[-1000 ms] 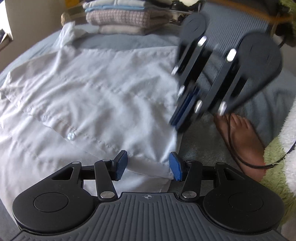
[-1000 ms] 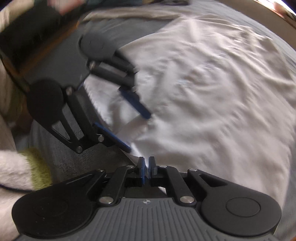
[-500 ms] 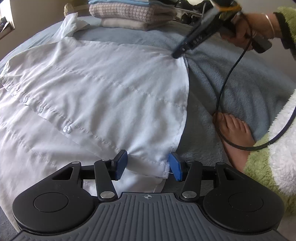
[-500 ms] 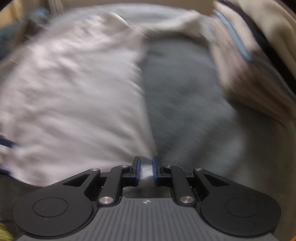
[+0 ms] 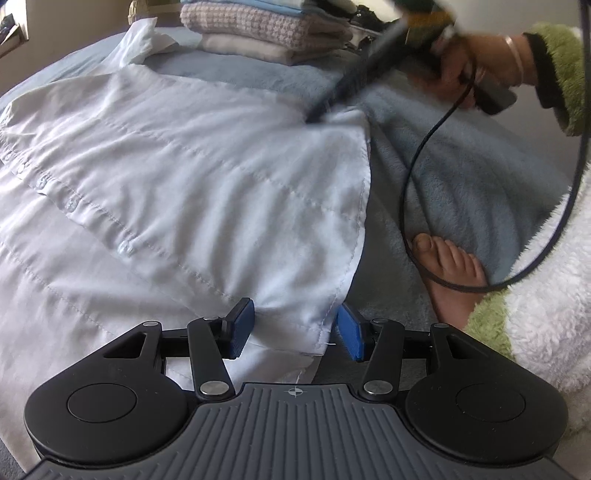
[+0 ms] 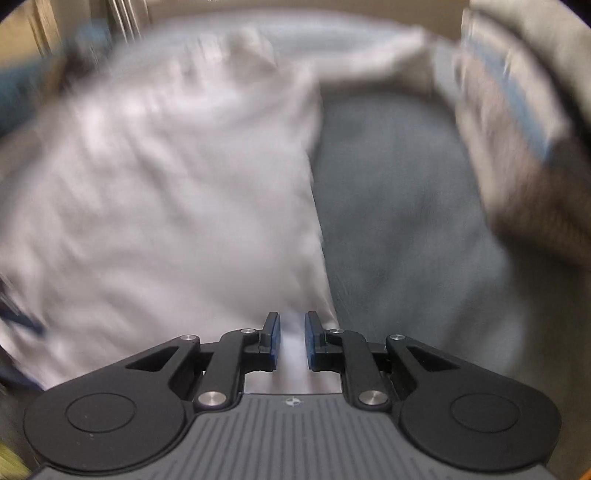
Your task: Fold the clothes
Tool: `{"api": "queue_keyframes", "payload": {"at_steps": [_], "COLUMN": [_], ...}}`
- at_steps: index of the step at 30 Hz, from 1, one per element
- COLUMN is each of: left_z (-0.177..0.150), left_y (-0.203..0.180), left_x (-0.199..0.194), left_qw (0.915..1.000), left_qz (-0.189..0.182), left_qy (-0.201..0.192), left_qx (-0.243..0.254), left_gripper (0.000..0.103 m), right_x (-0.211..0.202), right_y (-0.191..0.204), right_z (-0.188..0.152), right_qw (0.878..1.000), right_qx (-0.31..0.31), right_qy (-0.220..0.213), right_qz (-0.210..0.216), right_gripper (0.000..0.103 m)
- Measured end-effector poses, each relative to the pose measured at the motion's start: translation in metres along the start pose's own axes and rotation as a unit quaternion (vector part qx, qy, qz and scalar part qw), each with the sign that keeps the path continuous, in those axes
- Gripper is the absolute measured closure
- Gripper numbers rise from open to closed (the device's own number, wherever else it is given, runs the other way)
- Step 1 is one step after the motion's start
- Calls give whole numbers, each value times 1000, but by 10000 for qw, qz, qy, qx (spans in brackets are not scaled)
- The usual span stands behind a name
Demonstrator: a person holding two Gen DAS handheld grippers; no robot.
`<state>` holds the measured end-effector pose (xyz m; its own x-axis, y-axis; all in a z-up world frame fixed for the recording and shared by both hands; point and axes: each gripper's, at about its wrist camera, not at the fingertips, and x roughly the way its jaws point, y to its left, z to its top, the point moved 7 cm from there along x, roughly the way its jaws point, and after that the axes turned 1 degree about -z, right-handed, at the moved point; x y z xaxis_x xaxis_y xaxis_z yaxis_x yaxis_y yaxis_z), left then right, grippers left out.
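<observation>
A white button-up shirt point(image 5: 184, 166) lies spread on a grey-blue blanket point(image 5: 461, 166). My left gripper point(image 5: 295, 328) is open at the shirt's near hem, with the hem corner lying between its blue pads. The right gripper point(image 5: 317, 114), held by a hand point(image 5: 461, 66), sits at the shirt's far side edge, where the cloth bunches and wrinkles run toward it. In the blurred right wrist view, the right gripper point(image 6: 291, 332) has its pads narrowly apart with white shirt point(image 6: 166, 203) cloth filling the gap.
A stack of folded clothes point(image 5: 258, 29) stands at the far end of the blanket, seen blurred on the right as the stack point(image 6: 517, 129). A bare foot point(image 5: 450, 273) and a black cable point(image 5: 406, 192) lie right of the shirt, beside a fluffy white-and-green sleeve.
The right gripper has moved from beside my left gripper up along the shirt's side edge to its far end, and its pads have parted slightly around cloth. The left gripper stays open.
</observation>
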<state>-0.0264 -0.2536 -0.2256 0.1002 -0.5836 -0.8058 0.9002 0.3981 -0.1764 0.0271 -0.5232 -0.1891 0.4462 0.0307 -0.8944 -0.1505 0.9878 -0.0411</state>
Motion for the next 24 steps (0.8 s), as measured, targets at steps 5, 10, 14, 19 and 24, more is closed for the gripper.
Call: {"api": "queue_keyframes", "payload": {"at_steps": [5, 10, 14, 19, 24], "left_z": [3, 15, 33, 71, 117], "left_y": [6, 29, 58, 108, 175], "left_x": [-9, -35, -45, -42, -29], "left_qw": [9994, 9983, 9975, 9958, 9867], "left_qz": [-223, -443, -331, 119, 860], "left_qy": [87, -11, -174, -369, -624], "left_qx": [-240, -378, -601, -824, -1230], "left_gripper": [53, 53, 53, 53, 53], "right_x": [-23, -35, -22, 0, 30], "right_y": [-2, 4, 1, -32, -72], "right_z": [18, 63, 114, 178, 240], "right_qw": [9989, 9960, 9884, 9587, 9288], "right_qx": [353, 539, 1070, 2372, 3252], "right_qy": [-278, -594, -755, -925, -954], "right_qz": [122, 392, 774, 1268, 1502], "right_gripper": [88, 88, 88, 65, 61]}}
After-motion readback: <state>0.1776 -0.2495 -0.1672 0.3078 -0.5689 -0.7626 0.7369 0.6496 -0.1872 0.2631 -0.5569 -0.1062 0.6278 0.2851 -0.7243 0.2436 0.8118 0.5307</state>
